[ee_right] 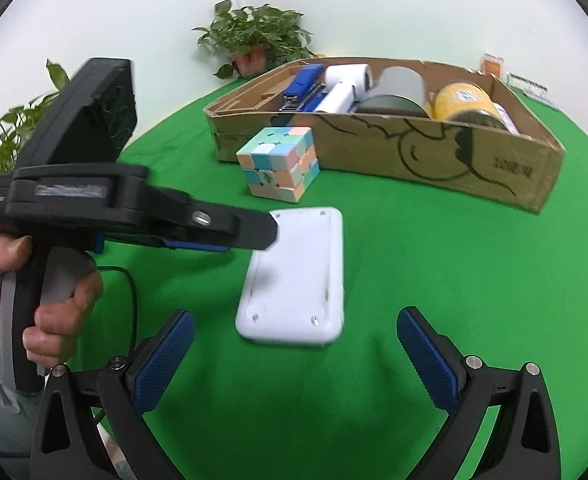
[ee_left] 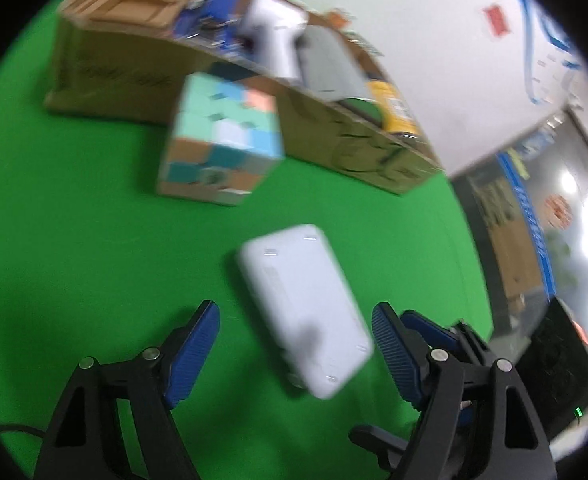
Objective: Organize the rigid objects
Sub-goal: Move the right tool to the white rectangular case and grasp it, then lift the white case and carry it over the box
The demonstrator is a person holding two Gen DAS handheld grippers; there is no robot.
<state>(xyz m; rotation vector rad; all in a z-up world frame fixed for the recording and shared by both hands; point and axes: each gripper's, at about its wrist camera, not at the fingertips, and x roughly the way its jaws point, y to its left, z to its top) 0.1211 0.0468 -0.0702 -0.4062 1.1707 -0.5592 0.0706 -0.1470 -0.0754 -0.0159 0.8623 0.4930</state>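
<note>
On the green table cover lies a flat white rectangular device, bottom face up, with small screw points along its edges. From the right wrist camera it sits near the middle of the picture, its long side running from about 6 o'clock toward 12 o'clock. Beyond it, at about 12 o'clock, stands a pastel puzzle cube, apart from the white device and just in front of the cardboard box.

The box stretches from 11 o'clock to 2 o'clock in that view. Inside it are a blue stapler, a white handled appliance, a grey roll and a yellow can. A black line drawing marks the front wall of the box.

The left gripper has its blue-padded jaws spread on either side of the near end of the white device; that picture is blurred, and the pads appear clear of the device's sides. In the right wrist view this tool comes in from 9 o'clock, held by a hand on its grip, with its black tip over the device's far left corner.

The right gripper hangs with its jaws wide apart and nothing between them, the white device just ahead of its pads at 12 o'clock.

Potted plants stand behind the table at 11 o'clock.
</note>
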